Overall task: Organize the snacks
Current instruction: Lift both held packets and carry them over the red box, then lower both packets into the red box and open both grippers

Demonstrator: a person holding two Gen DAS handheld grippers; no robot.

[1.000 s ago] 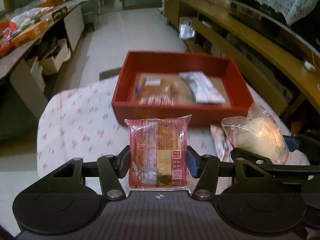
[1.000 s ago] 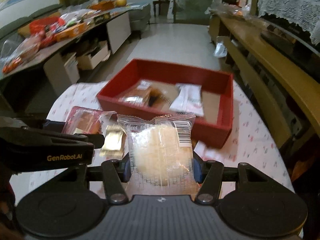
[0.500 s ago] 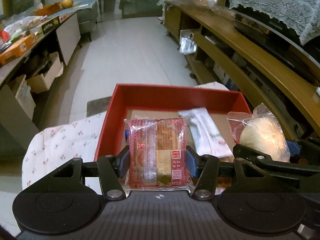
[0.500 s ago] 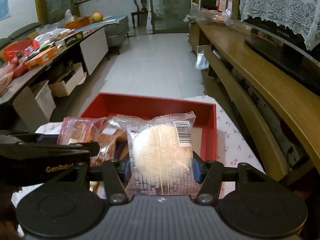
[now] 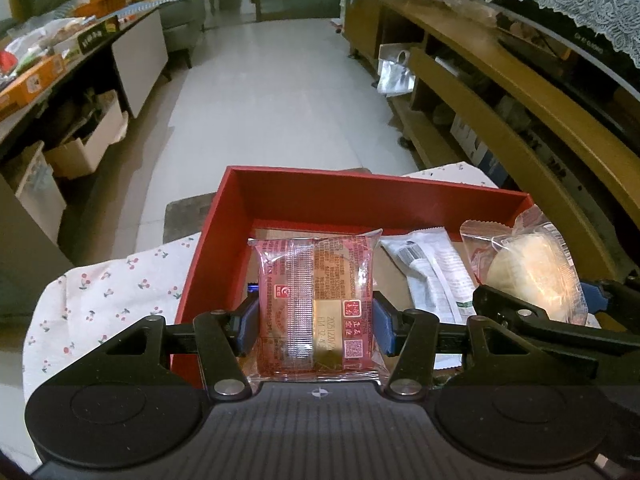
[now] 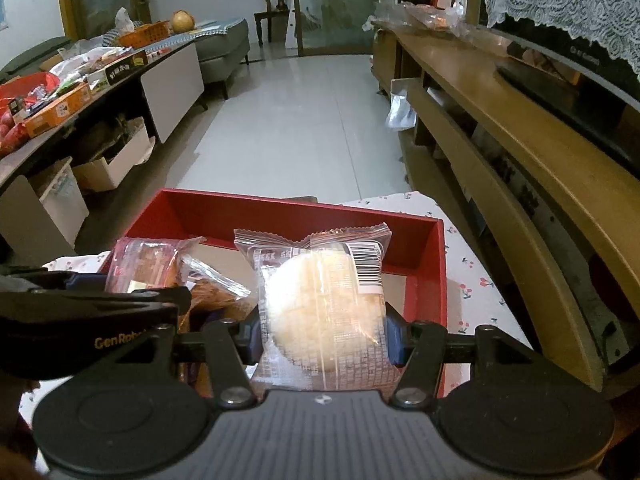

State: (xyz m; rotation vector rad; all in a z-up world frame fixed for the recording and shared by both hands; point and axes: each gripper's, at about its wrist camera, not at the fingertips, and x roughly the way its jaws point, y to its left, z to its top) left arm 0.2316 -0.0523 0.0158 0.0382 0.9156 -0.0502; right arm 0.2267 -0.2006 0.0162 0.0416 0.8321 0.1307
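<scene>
My left gripper [image 5: 315, 326] is shut on a red-wrapped pastry packet [image 5: 316, 300], held upright over the left part of the red box [image 5: 360, 200]. My right gripper [image 6: 322, 340] is shut on a clear packet with a pale round cake [image 6: 320, 304], held over the red box [image 6: 280, 212] to the right of the left one. In the left wrist view the cake packet [image 5: 532, 272] shows at the right. A white wrapped snack [image 5: 432, 276] lies on the box's cardboard floor. A brown snack bag [image 6: 212, 288] lies in the box too.
The box rests on a cherry-print cloth [image 5: 112, 296] over a small table. A long wooden shelf unit [image 6: 520, 148] runs along the right. A cluttered counter [image 6: 68, 92] with boxes lines the left. White tiled floor [image 5: 272, 92] stretches ahead.
Both grippers have moved forward and slightly down with their packets, from in front of the red box to over its inside. The box now fills the lower middle of both views.
</scene>
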